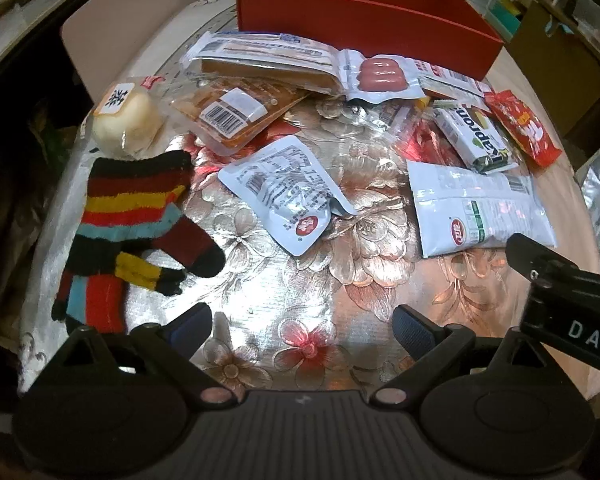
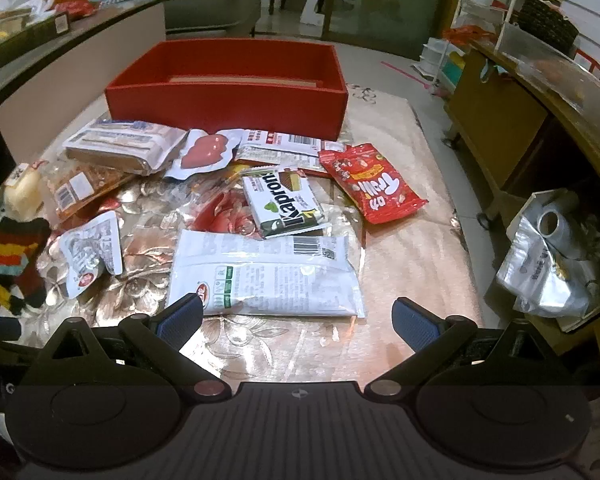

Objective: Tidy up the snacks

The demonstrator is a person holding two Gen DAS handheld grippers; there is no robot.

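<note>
Left gripper (image 1: pixel 302 326) and right gripper (image 2: pixel 298 318) both spread wide and holding nothing above floral tablecloth (image 2: pixel 412 248), snack packets (image 2: pixel 266 276) scattered before red box (image 2: pixel 228 98), striped glove (image 1: pixel 136 216) at left edge

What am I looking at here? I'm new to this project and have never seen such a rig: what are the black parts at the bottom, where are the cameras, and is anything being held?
No robot arm here: a person holds a two-finger tool in each hand, with a fisheye camera on each looking forward along its fingers. The black parts with blue pads are the left gripper and right gripper. Both are open and hold nothing. On the flowered tablecloth lie snack packets, such as a large white pouch, a Kapron wafer pack and a red candy bag. A striped glove lies at the left. Behind stands a red box, seemingly for the snacks.
</note>
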